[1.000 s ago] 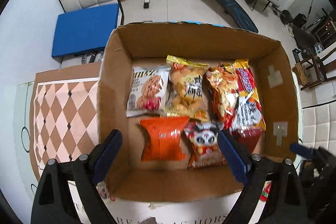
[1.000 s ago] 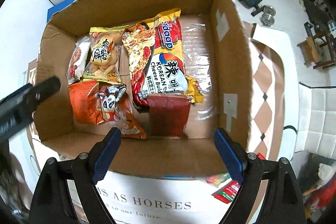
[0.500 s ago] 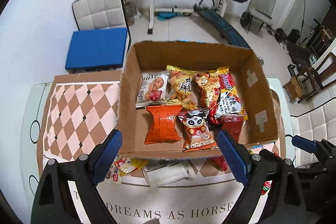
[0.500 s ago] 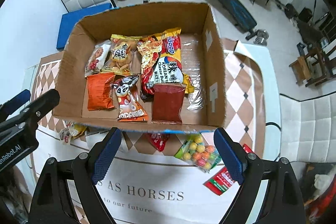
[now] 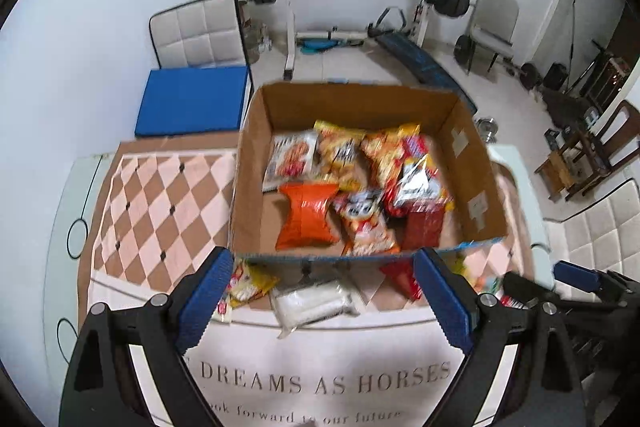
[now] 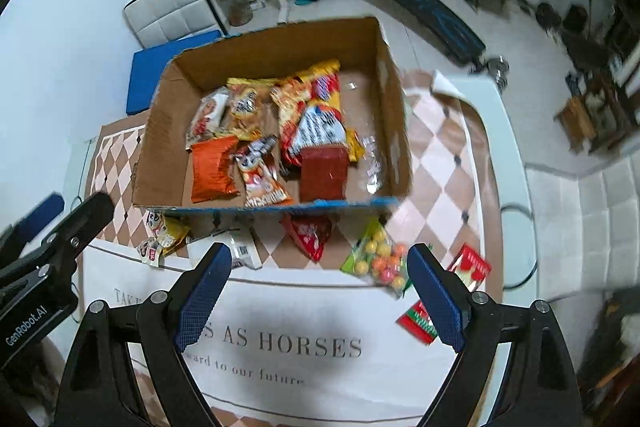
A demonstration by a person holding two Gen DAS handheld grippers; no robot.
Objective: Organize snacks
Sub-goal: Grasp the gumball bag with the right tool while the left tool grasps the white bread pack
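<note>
I see both grippers, left [image 5: 323,297] and right [image 6: 318,293], spread wide, holding nothing. Box [image 6: 256,205] of snacks sits beyond the fingertips; candy bag [image 6: 378,263] and red pack [image 6: 308,233] lie loose on the mat ahead of the right fingers.

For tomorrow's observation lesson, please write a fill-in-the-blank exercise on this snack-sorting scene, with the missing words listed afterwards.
1. The sorted snack packets lie inside a ____ box.
2. The bag of round coloured candies lies ____ the box, on the table mat.
3. In the box, the orange packet lies on the ____ side of the dark red packet in the right wrist view.
4. Both the left tongs and the right tongs are ____ and hold nothing.

Missing words: cardboard; outside; left; open
</note>
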